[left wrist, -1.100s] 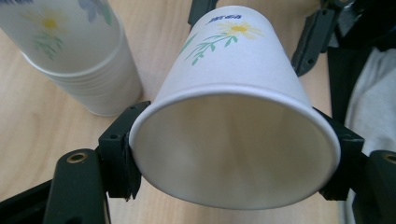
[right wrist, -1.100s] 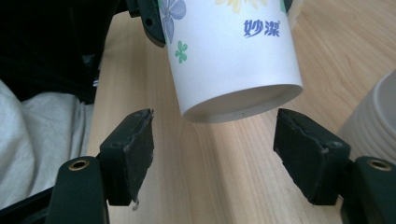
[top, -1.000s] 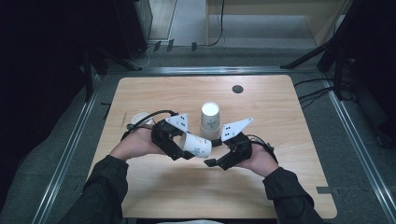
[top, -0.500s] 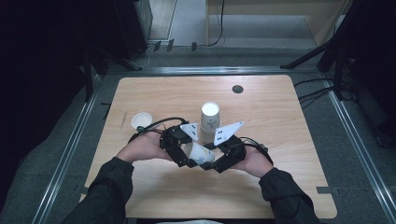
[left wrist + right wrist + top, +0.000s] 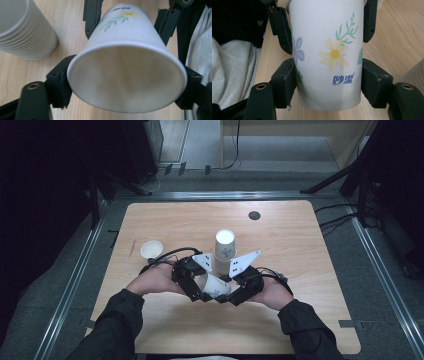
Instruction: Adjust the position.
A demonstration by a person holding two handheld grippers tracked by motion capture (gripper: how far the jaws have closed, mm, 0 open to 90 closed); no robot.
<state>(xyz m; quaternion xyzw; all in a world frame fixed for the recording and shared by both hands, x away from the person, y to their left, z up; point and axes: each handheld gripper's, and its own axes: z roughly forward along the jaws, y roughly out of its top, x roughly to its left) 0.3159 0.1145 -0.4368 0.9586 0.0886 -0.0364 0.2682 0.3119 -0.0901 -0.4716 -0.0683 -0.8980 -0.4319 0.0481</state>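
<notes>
A white paper cup with a flower print (image 5: 212, 285) lies on its side just above the table's front middle, between both grippers. My right gripper (image 5: 328, 87) is shut on it near the base (image 5: 329, 62), with a pad against each side. My left gripper (image 5: 125, 85) has just been opening; its jaws stand on either side of the cup's rim (image 5: 125, 50) without squeezing it, and the mouth faces the left gripper view's camera. In the high view the left gripper (image 5: 200, 291) and right gripper (image 5: 228, 295) meet at the cup, a hand behind each.
A stack of upside-down paper cups (image 5: 224, 249) stands right behind the grippers, its ribbed side (image 5: 25, 30) close to the held cup. A single white cup (image 5: 151, 249) sits mouth up at the left. A dark round hole (image 5: 254, 215) marks the far edge of the table (image 5: 300, 320).
The two hands have drawn together at the cup. The right gripper's jaws closed around its base, and the left gripper's jaws widened at the rim.
</notes>
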